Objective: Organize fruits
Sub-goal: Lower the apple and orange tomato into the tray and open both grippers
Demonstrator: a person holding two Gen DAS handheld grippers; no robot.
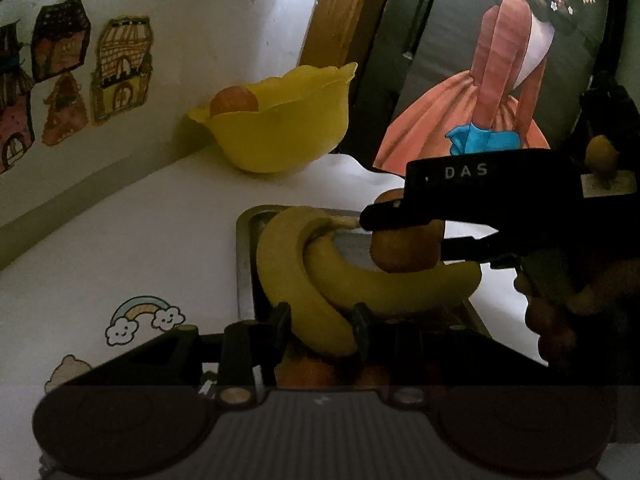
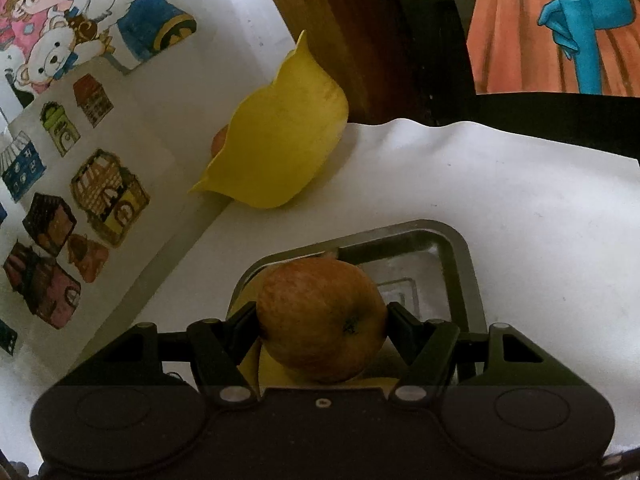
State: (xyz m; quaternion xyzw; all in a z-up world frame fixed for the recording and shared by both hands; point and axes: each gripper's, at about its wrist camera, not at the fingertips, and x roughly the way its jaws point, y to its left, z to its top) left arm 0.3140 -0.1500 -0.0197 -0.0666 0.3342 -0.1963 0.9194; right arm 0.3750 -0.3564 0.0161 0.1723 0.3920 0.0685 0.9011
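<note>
Two yellow bananas [image 1: 280, 264] lie curved together on a metal tray [image 1: 243, 264]. My left gripper [image 1: 322, 320] is shut on the near end of the outer banana, one finger on each side. My right gripper [image 1: 404, 236] comes in from the right over the tray, shut on a reddish apple [image 1: 404, 254]. In the right wrist view the same apple [image 2: 320, 320] sits squeezed between the right gripper's [image 2: 322, 320] pads, above the tray [image 2: 460, 248]. A yellow wavy-rimmed bowl [image 1: 280, 136] stands behind the tray with an orange fruit [image 1: 234, 100] inside.
The table has a white cover with stickers; a wall with house drawings runs along its left side. The yellow bowl [image 2: 280, 140] sits in the back corner by a wooden frame. More orange-toned fruit [image 1: 308, 372] shows under my left gripper. A hand [image 1: 560, 312] holds the right gripper.
</note>
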